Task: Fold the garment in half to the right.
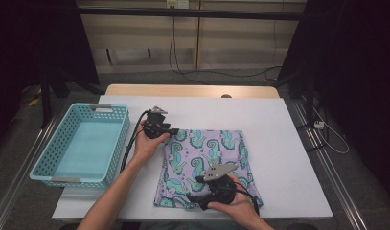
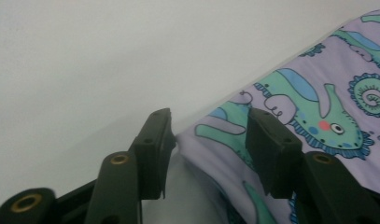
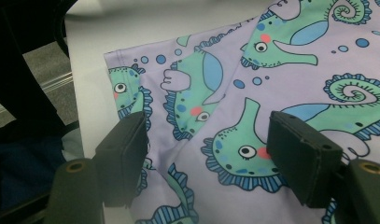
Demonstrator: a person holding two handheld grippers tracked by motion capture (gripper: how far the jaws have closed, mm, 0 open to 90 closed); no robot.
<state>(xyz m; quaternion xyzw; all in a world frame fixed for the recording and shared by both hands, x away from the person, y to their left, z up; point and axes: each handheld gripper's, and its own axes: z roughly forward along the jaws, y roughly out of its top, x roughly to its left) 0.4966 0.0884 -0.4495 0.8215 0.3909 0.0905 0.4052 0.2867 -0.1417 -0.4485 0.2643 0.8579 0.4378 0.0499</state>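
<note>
Lying lengthwise toward person: folded cloth [image 1: 209, 165]

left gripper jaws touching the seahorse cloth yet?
Touching. In the left gripper view, the left gripper straddles the corner of the seahorse cloth: the cloth edge meets one jaw's pad, while the other rests on the print.

Basket [image 1: 82, 143] beside left tool [image 1: 172, 132]
</note>
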